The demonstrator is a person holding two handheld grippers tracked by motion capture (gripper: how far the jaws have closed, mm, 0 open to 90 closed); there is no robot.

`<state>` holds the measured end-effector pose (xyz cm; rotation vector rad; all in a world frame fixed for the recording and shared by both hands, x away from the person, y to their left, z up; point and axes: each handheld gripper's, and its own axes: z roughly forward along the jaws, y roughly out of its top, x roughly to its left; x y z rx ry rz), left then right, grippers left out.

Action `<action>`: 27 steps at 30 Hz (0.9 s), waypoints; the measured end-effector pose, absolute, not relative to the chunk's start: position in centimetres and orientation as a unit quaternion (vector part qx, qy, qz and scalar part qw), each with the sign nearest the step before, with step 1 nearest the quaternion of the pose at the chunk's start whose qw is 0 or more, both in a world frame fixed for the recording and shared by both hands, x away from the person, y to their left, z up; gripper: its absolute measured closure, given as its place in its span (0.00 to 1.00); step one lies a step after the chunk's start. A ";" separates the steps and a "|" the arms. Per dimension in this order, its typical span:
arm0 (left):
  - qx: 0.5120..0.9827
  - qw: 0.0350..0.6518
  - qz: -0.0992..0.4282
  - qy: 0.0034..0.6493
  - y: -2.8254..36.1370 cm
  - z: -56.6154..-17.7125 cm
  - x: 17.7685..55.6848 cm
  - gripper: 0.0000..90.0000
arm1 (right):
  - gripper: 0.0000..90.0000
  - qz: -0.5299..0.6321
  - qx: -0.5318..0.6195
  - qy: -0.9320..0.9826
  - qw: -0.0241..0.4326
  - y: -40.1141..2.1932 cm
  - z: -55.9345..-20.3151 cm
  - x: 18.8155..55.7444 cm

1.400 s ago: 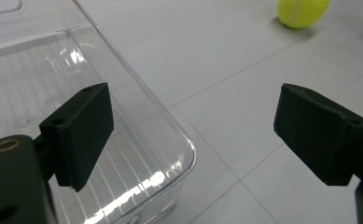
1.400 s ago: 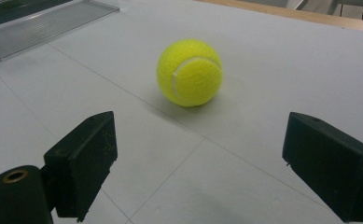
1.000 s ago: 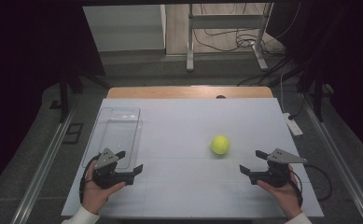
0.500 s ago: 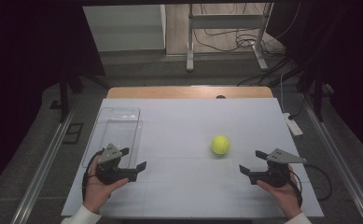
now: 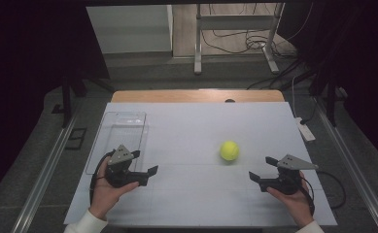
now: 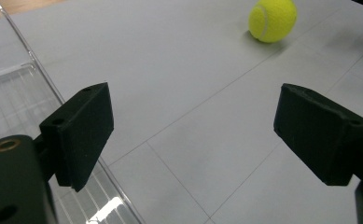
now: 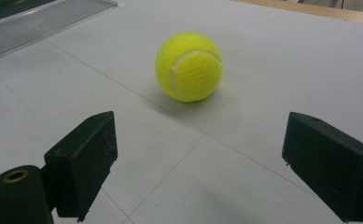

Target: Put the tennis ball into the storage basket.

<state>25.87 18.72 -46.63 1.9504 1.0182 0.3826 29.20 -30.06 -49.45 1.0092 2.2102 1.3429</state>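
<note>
A yellow tennis ball (image 5: 230, 150) lies on the white table top, right of centre. It sits far off at the top right in the left gripper view (image 6: 272, 19) and close ahead in the right gripper view (image 7: 189, 66). My left gripper (image 5: 145, 165) hovers at the front left beside the clear tray (image 5: 120, 138), jaws open and empty (image 6: 195, 135). At the front right, my right gripper (image 5: 262, 170) points toward the ball, also open with nothing between its jaws (image 7: 200, 163).
The clear plastic tray (image 6: 11, 107) lies along the table's left side, its rim just under my left gripper's left jaw. A white power strip (image 5: 305, 129) rests at the table's right edge. Cables trail from both grippers.
My left gripper has risen a little and shifted toward the table's middle. The right gripper and the ball have stayed where they were.
</note>
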 end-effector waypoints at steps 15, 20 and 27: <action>0.801 0.431 0.146 0.389 17.2 -45.3 27.0 0.15 | 0.12 0.475 0.357 0.784 0.180 -30.1 -49.5 29.2; 0.808 0.426 0.142 0.382 16.5 -45.0 27.5 0.15 | 0.12 0.476 0.356 0.784 0.180 -30.1 -49.5 29.2; 0.814 0.425 0.138 0.372 15.7 -44.5 28.0 0.15 | 0.12 0.475 0.355 0.785 0.181 -30.1 -49.5 29.2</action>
